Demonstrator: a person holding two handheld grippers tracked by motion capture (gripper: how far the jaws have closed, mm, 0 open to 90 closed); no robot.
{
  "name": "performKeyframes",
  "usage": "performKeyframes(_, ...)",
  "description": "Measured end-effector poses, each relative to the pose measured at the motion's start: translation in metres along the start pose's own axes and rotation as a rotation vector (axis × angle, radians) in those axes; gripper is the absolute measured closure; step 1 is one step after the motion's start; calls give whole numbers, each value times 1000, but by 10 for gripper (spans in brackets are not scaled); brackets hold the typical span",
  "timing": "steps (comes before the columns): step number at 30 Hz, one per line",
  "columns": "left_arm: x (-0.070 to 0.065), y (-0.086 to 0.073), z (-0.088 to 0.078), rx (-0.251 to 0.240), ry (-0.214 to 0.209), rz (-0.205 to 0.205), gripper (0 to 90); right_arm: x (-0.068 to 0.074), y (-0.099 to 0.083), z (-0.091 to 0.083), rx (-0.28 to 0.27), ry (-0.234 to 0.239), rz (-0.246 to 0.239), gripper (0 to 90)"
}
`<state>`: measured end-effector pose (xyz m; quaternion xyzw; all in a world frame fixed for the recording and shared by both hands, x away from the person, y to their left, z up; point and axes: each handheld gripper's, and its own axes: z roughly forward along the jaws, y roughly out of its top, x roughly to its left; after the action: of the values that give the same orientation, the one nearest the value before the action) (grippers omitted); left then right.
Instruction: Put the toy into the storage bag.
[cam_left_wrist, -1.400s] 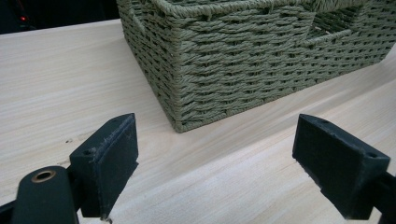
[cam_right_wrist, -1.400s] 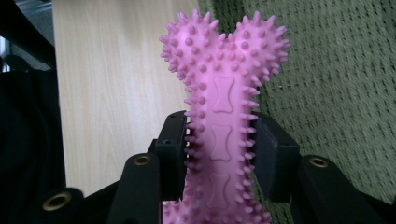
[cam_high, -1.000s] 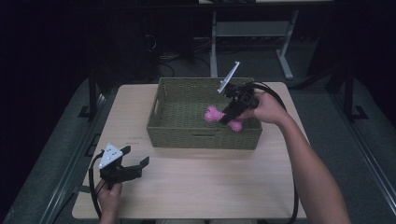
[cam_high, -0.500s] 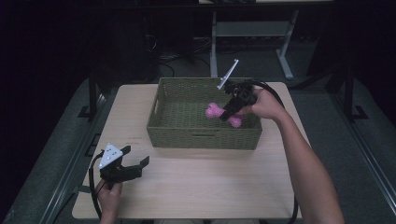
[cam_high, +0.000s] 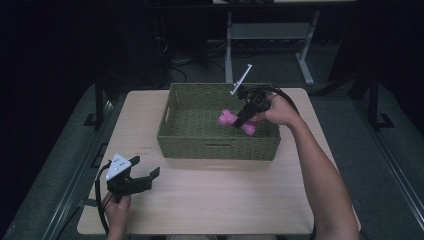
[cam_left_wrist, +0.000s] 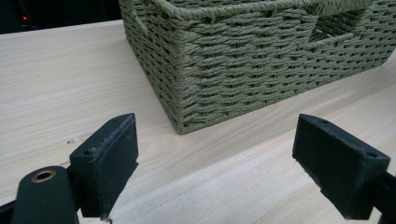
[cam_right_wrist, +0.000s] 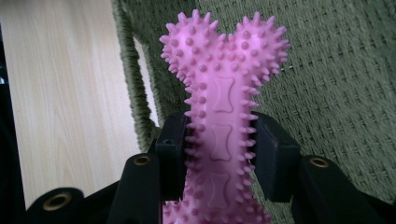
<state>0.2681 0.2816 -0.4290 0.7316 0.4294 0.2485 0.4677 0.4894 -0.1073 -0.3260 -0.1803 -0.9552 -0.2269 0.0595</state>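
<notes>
Pale wooden table (cam_high: 210, 200) is carrying the woven green basket (cam_high: 217, 145); your right gripper (cam_high: 243, 118) jaws are clamping the spiky pink rubber bone (cam_right_wrist: 224, 121) above its floor for release, left gripper (cam_high: 145, 176) jaws gaping empty.

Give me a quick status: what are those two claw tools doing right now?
Right gripper shut on pink spiky bone toy, over the green woven basket. Left gripper open, empty, low over the table. Nothing in the way.

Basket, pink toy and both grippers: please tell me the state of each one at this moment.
Woven basket: upright on the table, open top.
Pink spiky bone toy: clamped at its shaft, held over the basket's inside.
Right gripper: shut on the toy.
Left gripper: open, holding nothing, low over the table near the basket's corner.
</notes>
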Motion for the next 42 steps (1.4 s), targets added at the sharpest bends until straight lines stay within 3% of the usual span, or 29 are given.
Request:
performKeyframes(11, -1, 0, 1, 2, -2, 5, 139, -10, -1, 13, 20, -5, 17, 576)
performKeyframes(32, 0, 0, -1, -4, -4, 6, 138, -22, -4, 43, 34, 29, 48, 574)
performKeyframes(42, -1, 0, -1, -2, -2, 9, 139, -23, -4, 45, 34, 28, 61, 571)
